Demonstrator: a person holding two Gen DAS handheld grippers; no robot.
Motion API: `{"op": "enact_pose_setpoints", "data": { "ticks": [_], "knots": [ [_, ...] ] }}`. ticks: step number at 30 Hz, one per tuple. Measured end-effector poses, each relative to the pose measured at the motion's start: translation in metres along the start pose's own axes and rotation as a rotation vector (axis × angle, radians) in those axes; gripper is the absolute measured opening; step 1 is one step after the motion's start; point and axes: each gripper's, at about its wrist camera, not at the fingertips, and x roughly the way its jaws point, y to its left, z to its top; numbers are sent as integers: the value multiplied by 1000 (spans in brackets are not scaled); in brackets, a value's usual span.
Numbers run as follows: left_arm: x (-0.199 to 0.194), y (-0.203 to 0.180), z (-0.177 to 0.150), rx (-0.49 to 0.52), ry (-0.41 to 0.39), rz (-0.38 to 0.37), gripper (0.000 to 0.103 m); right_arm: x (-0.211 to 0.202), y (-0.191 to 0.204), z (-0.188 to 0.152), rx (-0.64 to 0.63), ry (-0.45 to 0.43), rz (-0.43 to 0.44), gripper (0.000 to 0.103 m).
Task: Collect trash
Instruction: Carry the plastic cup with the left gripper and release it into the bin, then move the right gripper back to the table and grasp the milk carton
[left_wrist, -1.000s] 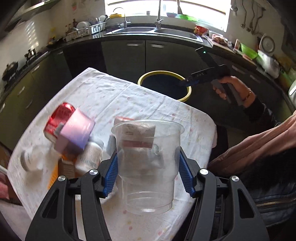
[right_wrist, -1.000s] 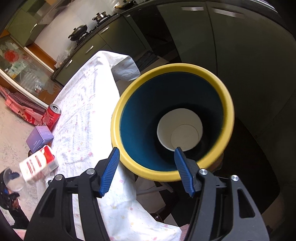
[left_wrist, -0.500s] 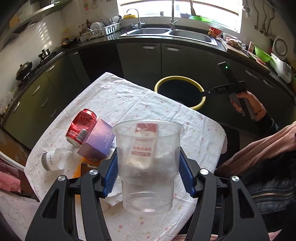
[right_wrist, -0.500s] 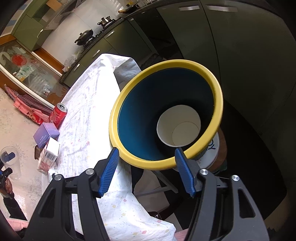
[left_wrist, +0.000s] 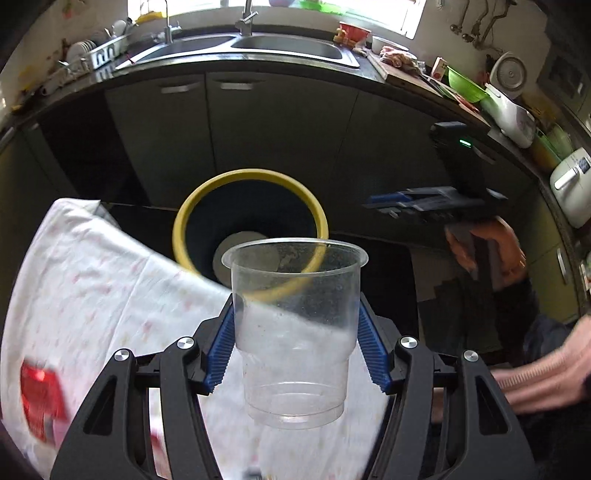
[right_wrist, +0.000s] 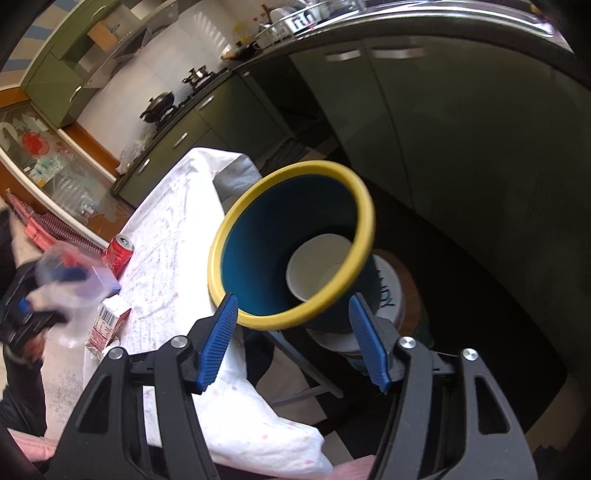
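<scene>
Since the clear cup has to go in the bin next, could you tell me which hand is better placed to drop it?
Left: the left gripper already clamps the clear plastic cup near the yellow-rimmed bin; the right gripper is empty.

Daylight pours in from the window (left_wrist: 321, 7) above the sink (left_wrist: 288, 48), blown out to white, and glints off the steel. Below it the cabinet fronts (left_wrist: 258, 147) sit in deep shade. The left view smears badly: tablecloth (left_wrist: 92, 295) and red can (left_wrist: 40, 398) streak with motion blur, while the clear cup (left_wrist: 295, 332) stays crisp. In the right view that cup (right_wrist: 70, 291) is a blurred ghost. Fisheye bending curves every edge, corners vignetted black.
</scene>
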Motion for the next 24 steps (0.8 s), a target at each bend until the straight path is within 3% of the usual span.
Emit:
{"op": "enact_pose_setpoints", "data": {
  "ticks": [4,11,17,24],
  "knots": [
    [58,16,43,-34,44,-17,61,-13,-10,-2,18,-14,-23,62],
    [104,40,67,-115,63,30,75,-9,-20,-3,40,1,-26,65],
    [50,37,57,-140,-52,41,79,3,-14,-2,18,21,-3,65],
    [-43,15,10,-152,-259,146,93,16,2,-6,-16,52,21,66]
  ]
}}
